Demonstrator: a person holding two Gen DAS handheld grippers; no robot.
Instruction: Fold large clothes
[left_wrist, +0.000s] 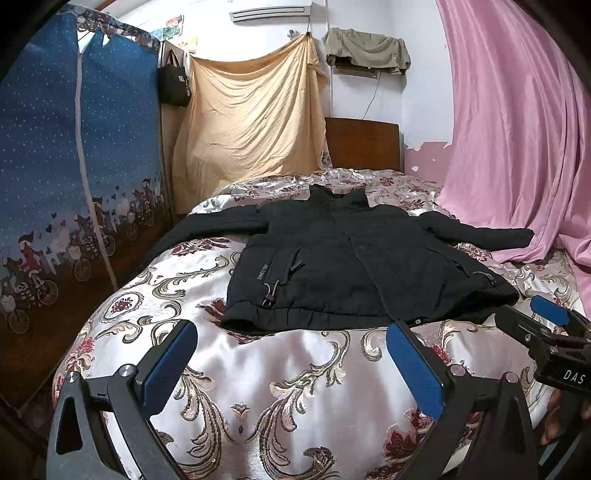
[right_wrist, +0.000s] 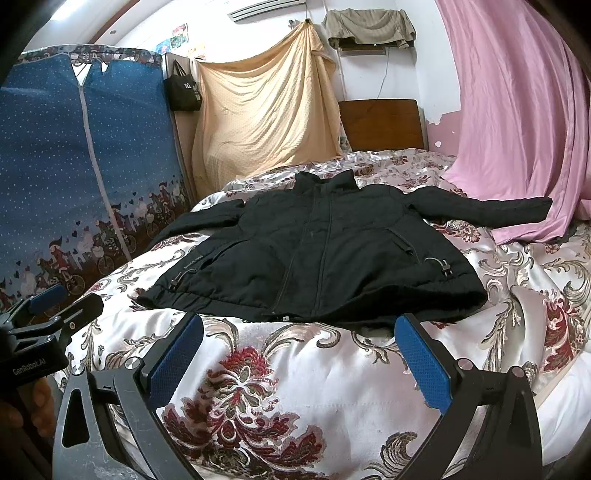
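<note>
A black jacket (left_wrist: 354, 266) is lying spread flat, sleeves out, on a bed (left_wrist: 295, 369) as the left hand-held gripper (left_wrist: 291, 365) and right hand-held gripper (right_wrist: 299, 362) are hovering with fingers apart, holding nothing. The slick floral satin bedspread (right_wrist: 280, 387) is likely to slide underneath; a pink curtain (left_wrist: 517, 129) is crowding one sleeve.

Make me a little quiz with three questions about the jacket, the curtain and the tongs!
1. Where is the jacket? A on the bed B on a hook C on the floor
2. What colour is the curtain? A green B pink C grey
3. How are the left tongs and right tongs? A both open B both shut C holding the jacket

Answers: 1 A, it lies spread on the flowered bedspread. 2 B, pink cloth hangs at the right. 3 A, the blue pads stand wide apart with nothing between.
</note>
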